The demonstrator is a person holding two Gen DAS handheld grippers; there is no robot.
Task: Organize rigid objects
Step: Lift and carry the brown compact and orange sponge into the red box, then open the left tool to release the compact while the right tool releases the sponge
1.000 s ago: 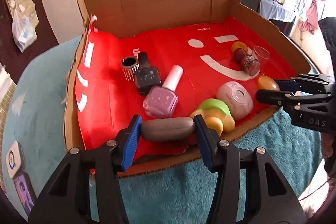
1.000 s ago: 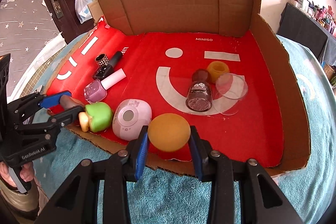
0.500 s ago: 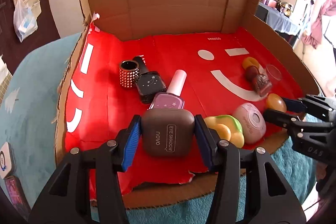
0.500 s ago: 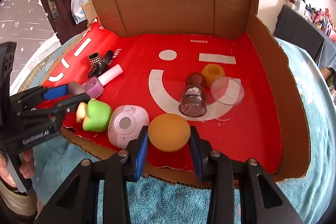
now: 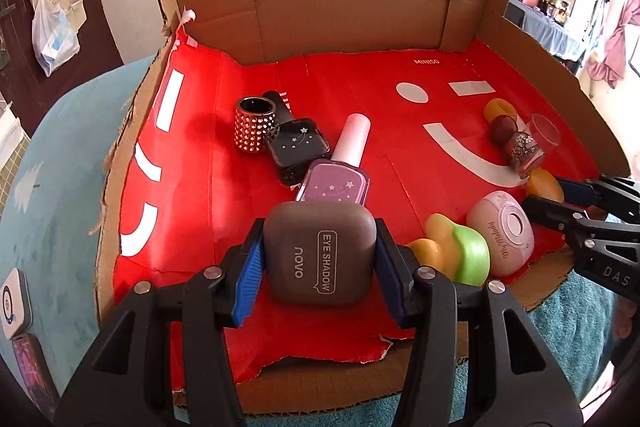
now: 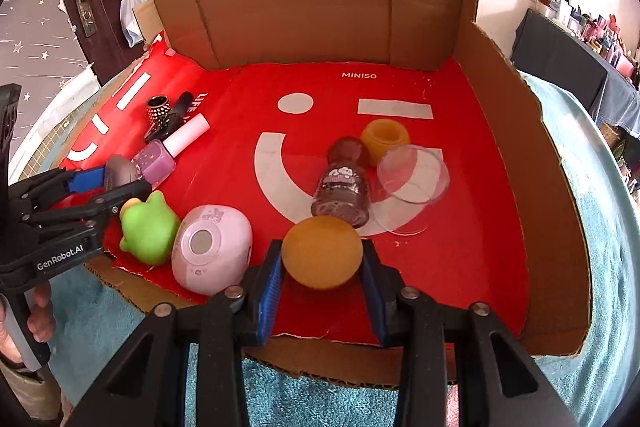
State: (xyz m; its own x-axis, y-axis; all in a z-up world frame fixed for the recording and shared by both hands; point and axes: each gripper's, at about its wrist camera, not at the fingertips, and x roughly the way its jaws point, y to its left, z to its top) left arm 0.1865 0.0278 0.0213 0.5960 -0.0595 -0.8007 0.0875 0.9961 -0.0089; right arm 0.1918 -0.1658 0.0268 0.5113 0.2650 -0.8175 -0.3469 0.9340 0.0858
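Note:
My left gripper (image 5: 320, 259) is shut on a brown eye shadow case (image 5: 320, 259), held flat, lid up, over the front left of the red-lined cardboard tray (image 5: 192, 195). The case also shows in the right wrist view (image 6: 120, 169). My right gripper (image 6: 322, 259) is shut on an orange sponge ball (image 6: 322, 253) above the tray's front edge, just in front of a glitter bottle (image 6: 342, 193). A purple nail polish bottle (image 5: 336, 179) lies just beyond the case. A green and yellow toy (image 5: 460, 253) and a pink round case (image 5: 502, 237) lie between the grippers.
A black polish bottle (image 5: 296, 147) and a studded ring cup (image 5: 254, 125) lie at the left. A clear cup (image 6: 412, 173) and an orange cap (image 6: 386, 137) lie at the right. Cardboard walls (image 6: 320, 7) close the back and right. Teal towel (image 6: 340, 399) lies under the tray.
My left gripper has tilted down and pushed forward into the tray, so the eye shadow case now shows its lid. My right gripper has moved forward with the sponge ball toward the glitter bottle.

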